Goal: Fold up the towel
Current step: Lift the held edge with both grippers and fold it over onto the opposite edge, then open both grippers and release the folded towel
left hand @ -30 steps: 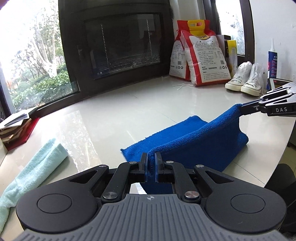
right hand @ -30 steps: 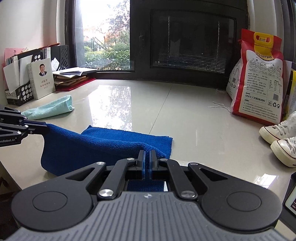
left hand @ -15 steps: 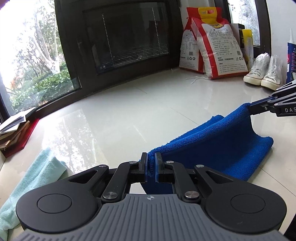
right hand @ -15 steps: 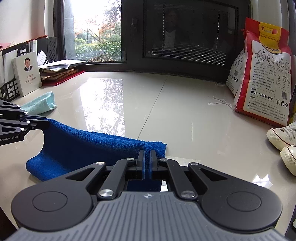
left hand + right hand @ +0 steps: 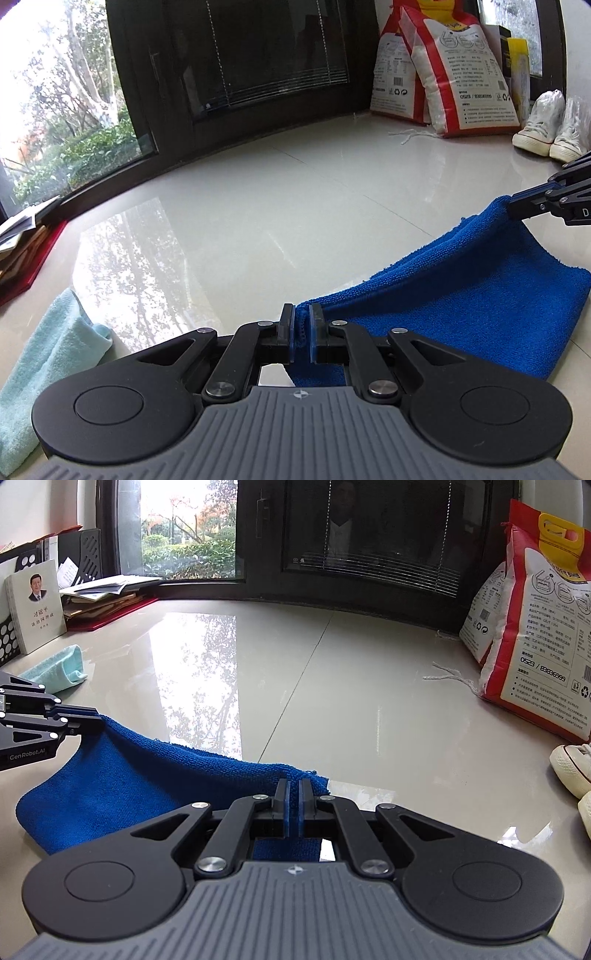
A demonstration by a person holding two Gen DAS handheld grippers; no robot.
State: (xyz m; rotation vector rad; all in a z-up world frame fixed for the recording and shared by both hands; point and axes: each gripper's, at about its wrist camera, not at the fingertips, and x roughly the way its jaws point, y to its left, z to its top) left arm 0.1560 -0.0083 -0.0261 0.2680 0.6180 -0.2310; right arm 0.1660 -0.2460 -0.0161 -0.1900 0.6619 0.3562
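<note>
A blue towel (image 5: 461, 288) hangs doubled between my two grippers over the glossy white tabletop (image 5: 258, 206). My left gripper (image 5: 302, 325) is shut on one corner of the towel. My right gripper (image 5: 294, 797) is shut on the other corner. In the left wrist view the right gripper (image 5: 517, 201) pinches the towel at the far right. In the right wrist view the left gripper (image 5: 94, 716) pinches the towel (image 5: 129, 775) at the left. The towel's folded lower edge rests on the table.
A light teal cloth (image 5: 48, 362) lies at the left, also in the right wrist view (image 5: 55, 668). Rice bags (image 5: 535, 627) and white sneakers (image 5: 546, 129) stand at the right. Books and papers (image 5: 99, 602) are stacked by the window.
Both grippers have carried the held towel edge forward over the lower layer, which now hardly shows beyond it. Both grips stay shut.
</note>
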